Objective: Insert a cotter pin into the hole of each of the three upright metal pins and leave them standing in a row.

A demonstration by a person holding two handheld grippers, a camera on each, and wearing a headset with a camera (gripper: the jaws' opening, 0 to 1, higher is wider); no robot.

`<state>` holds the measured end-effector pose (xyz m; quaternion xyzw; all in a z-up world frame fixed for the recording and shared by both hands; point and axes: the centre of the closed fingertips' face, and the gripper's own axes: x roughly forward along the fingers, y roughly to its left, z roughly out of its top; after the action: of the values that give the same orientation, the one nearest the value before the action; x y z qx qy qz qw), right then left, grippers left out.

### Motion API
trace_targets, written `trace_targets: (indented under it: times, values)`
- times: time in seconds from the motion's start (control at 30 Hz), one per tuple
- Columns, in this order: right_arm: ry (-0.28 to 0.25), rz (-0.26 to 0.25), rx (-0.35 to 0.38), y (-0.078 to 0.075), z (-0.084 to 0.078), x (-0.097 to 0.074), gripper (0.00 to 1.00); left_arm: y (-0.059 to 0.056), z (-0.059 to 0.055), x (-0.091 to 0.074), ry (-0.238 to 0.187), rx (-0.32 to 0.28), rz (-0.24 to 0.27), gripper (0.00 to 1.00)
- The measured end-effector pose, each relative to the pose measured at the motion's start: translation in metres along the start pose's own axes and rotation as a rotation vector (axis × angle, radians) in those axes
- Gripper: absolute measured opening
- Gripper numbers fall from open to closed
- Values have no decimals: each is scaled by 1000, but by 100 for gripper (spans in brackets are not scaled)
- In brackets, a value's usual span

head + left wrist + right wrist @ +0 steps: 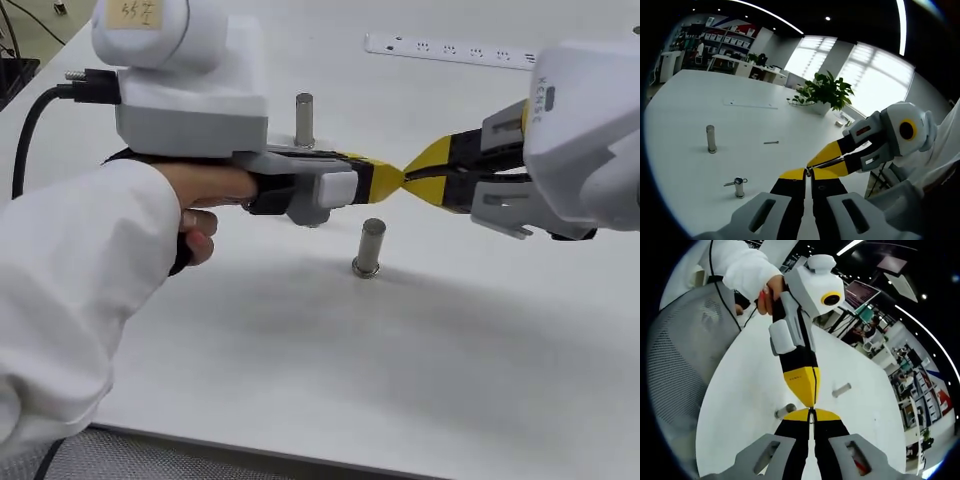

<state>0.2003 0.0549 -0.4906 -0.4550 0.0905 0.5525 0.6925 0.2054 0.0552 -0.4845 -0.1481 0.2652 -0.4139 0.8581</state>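
white sleeve (70,290) over white table (400,400), upright metal pin (370,247), plant (825,92) by windows (875,82)

far pin (711,138) upright, bare | near pin (739,187) upright, cottered | cotter pin (771,142) flat

The table (300,380) was white and smooth, with a dull, soft look. The near metal pin (370,247) and the far metal pin (304,120) were shiny grey metal. The left gripper (395,182) and the right gripper (415,170) had smooth white and grey plastic bodies. Their yellow and black tips looked a bit glossy. The sleeve (70,270) was soft, creased white cloth.
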Motion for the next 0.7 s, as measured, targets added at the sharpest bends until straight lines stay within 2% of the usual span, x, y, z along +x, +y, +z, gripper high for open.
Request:
trace_targets:
  times: [0.17, 0.23, 0.33, 0.53, 0.7]
  values:
    - [1, 17, -8, 3, 0, 0, 0, 0, -4, 0, 23, -4, -6, 0]
    - [-3, 25, -4, 5, 1, 1, 0, 0, -6, -2, 41, 22, -10, 0]
    - [-4, 26, 11, 5, 1, 1, 0, 0, -6, -1, 40, -3, 6, 0]
    - [-7, 33, 14, 7, 1, 1, 0, -5, -6, -1, 45, 31, 4, 0]
    - [-8, 43, 34, 7, 0, 1, 0, -6, -8, -2, 50, 23, 8, 0]
